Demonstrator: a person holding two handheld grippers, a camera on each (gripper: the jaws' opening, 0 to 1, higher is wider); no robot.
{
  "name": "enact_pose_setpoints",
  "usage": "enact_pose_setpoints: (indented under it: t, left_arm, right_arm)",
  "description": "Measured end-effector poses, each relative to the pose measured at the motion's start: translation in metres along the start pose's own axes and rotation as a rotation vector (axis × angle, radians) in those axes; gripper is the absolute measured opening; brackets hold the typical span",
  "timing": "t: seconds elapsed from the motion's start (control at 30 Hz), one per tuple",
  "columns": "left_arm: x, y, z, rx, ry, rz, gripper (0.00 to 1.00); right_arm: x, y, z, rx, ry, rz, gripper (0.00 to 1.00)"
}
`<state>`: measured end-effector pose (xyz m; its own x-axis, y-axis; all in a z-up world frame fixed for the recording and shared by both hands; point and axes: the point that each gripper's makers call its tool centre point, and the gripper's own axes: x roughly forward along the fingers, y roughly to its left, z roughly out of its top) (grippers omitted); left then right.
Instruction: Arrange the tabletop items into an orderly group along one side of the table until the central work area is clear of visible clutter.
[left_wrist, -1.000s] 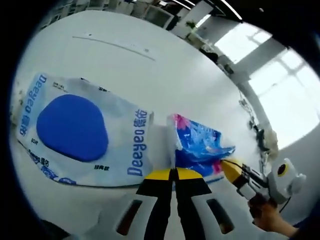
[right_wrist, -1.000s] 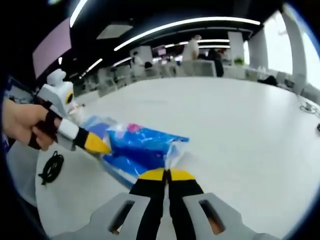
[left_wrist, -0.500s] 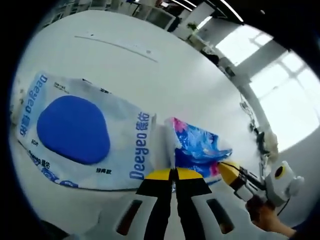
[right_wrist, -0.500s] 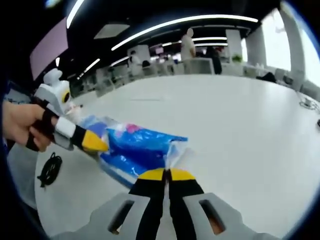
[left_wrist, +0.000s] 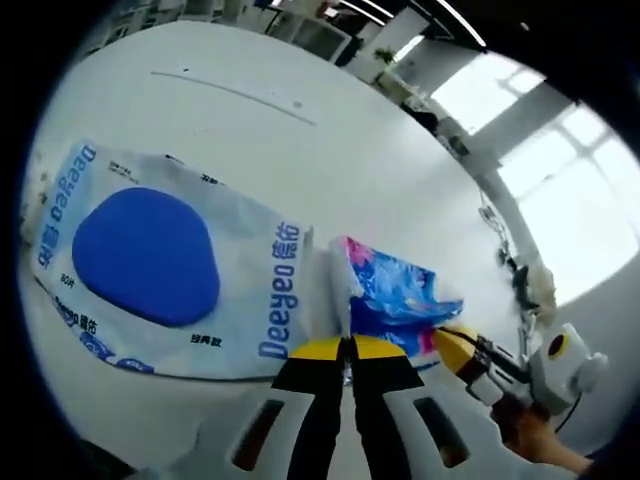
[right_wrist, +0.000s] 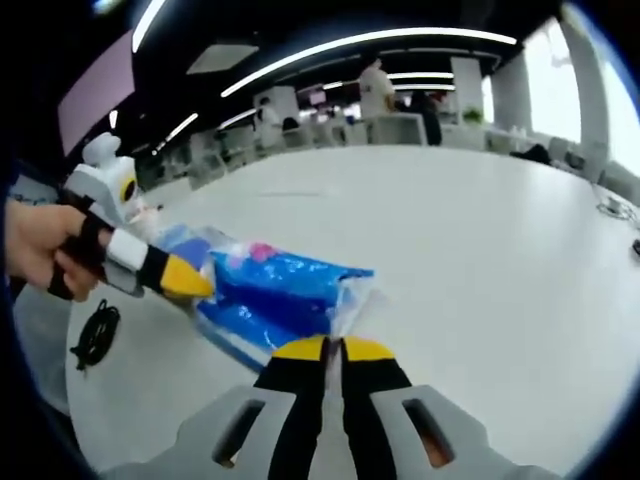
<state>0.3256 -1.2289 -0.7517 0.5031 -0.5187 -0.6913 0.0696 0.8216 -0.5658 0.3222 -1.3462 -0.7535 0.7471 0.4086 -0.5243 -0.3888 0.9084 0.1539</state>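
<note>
A small blue and pink packet (left_wrist: 395, 295) lies on the white table (left_wrist: 330, 150), right beside a large Deeyeo wipes pack (left_wrist: 150, 260) with a blue oval lid. My left gripper (left_wrist: 346, 346) is shut on the small packet's near edge. From the right, my right gripper (left_wrist: 452, 340) grips the opposite end. In the right gripper view the same packet (right_wrist: 270, 295) stretches between my right gripper (right_wrist: 331, 346), shut on its clear seal with a thin slit between the jaws, and my left gripper (right_wrist: 190, 283), held by a hand.
A coiled black cable (right_wrist: 95, 335) lies on the table near the left hand. The white table (right_wrist: 480, 230) stretches wide beyond the packet. Desks and standing people (right_wrist: 378, 85) fill the far room, with bright windows (left_wrist: 560, 190) at the side.
Both grippers keep their hold on the small packet, which has barely shifted. The slit between my right jaws looks a touch wider.
</note>
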Motion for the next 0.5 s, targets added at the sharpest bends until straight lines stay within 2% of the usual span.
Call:
enact_pose_setpoints:
  t: [0.3, 0.5]
  left_arm:
    - [-0.0020, 0.0005, 0.0005, 0.006, -0.013, 0.002, 0.02]
    - [-0.0026, -0.0018, 0.0037, -0.001, -0.036, -0.012, 0.06]
  right_arm:
    - [0.0019, 0.0019, -0.0018, 0.007, 0.012, -0.005, 0.06]
    - [0.0009, 0.0019, -0.0045, 0.007, 0.016, -0.015, 0.12]
